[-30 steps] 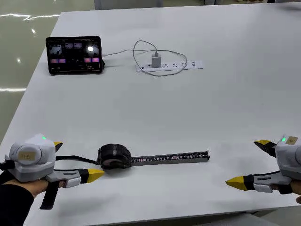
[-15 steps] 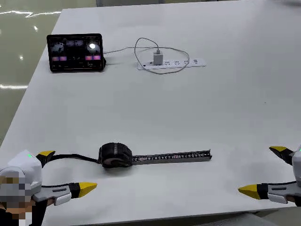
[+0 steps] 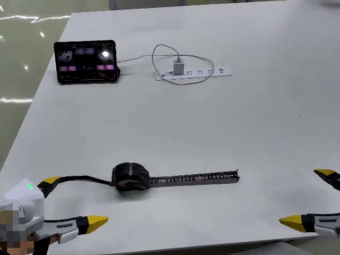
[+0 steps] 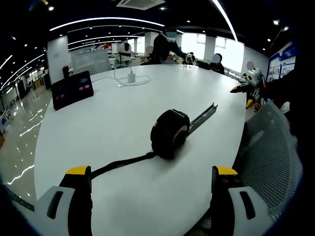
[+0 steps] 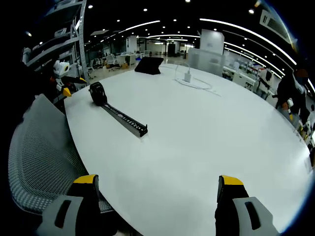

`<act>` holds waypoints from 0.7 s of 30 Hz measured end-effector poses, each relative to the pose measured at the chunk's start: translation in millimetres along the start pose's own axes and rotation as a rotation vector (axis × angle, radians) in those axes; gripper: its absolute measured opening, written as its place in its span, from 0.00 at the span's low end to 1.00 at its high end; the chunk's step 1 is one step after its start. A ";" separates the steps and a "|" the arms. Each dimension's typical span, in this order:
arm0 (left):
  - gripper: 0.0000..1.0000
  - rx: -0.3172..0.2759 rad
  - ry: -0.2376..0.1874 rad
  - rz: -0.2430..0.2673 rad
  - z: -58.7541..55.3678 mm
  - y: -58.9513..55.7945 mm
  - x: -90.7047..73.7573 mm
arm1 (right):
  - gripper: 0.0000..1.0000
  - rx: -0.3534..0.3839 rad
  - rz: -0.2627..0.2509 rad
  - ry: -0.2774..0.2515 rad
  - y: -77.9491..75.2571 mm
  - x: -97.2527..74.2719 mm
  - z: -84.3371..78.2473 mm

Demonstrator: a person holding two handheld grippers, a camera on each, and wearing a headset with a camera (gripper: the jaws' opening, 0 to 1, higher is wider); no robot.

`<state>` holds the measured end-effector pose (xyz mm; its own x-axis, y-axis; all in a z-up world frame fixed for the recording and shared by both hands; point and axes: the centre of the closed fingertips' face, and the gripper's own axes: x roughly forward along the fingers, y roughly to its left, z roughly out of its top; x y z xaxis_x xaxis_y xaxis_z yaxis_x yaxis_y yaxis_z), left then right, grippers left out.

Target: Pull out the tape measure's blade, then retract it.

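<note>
No text is legible: markings on the blade (image 3: 194, 178) and the tablet (image 3: 86, 61) are too small.

left gripper (image 3: 74, 200): jaws spread, empty; right gripper (image 3: 307, 196): jaws spread, empty

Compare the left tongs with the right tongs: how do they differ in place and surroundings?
The left tongs sit at the near left, close to the tape measure's case; the right tongs sit at the near right, well apart from the blade's tip. The black strap ends by the left tongs' far tip; no part of the tape lies by the right tongs. Both are open, yellow-tipped, holding nothing.
</note>
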<state>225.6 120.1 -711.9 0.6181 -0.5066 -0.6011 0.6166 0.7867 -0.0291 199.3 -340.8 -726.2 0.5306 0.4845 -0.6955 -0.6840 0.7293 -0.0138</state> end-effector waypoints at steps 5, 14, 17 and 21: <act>0.99 0.005 -0.005 0.011 2.8 4.4 -1.0 | 0.99 0.017 0.004 0.003 0.3 -2.1 -1.3; 0.99 0.020 0.008 -0.003 0.0 1.9 1.1 | 0.99 0.022 0.003 0.013 1.7 -3.3 -5.6; 0.99 0.022 0.007 -0.007 1.8 4.2 2.7 | 0.99 0.022 0.004 0.020 2.5 -3.7 -6.9; 0.99 0.004 -0.017 -0.012 11.1 3.3 4.8 | 0.99 0.012 0.007 0.012 4.8 -2.8 -4.4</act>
<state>236.0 116.3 -706.0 0.6186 -0.5223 -0.5869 0.6262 0.7789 -0.0332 192.3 -340.8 -727.5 0.5197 0.4843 -0.7038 -0.6816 0.7317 0.0001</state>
